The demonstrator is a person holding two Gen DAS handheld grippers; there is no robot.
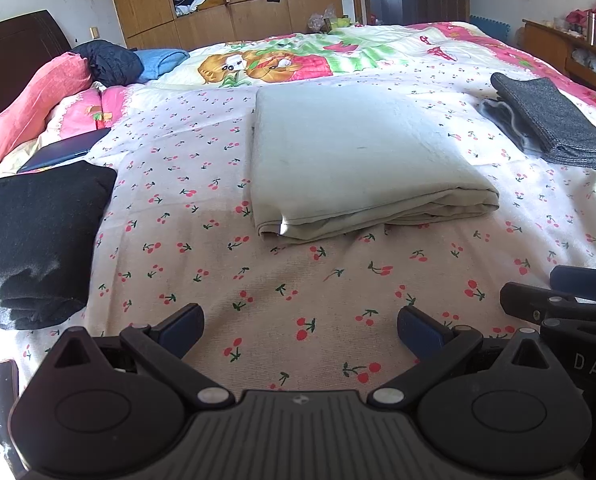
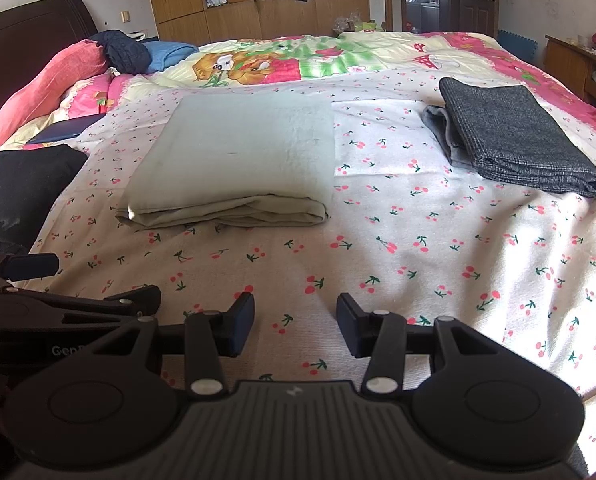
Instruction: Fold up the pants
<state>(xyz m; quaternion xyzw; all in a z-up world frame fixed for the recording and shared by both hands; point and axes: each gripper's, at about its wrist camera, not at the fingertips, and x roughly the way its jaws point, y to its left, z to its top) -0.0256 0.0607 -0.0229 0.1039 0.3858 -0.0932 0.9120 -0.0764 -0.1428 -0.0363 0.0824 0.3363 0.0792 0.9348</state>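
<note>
Pale beige pants (image 1: 357,160) lie folded into a flat rectangle on the cherry-print sheet (image 1: 298,300), in the middle of the bed; they also show in the right wrist view (image 2: 238,160). My left gripper (image 1: 299,330) is open and empty, low over the sheet, well in front of the pants. My right gripper (image 2: 296,326) is open and empty, beside the left one and also short of the pants. The right gripper's fingers (image 1: 577,284) show at the right edge of the left wrist view.
A folded black garment (image 1: 38,240) lies at the left, and a folded dark grey one (image 2: 517,140) at the right. A dark tablet (image 1: 66,152), pillows and a jacket (image 1: 110,60) sit near the headboard. A wooden wardrobe (image 2: 258,0) stands behind the bed.
</note>
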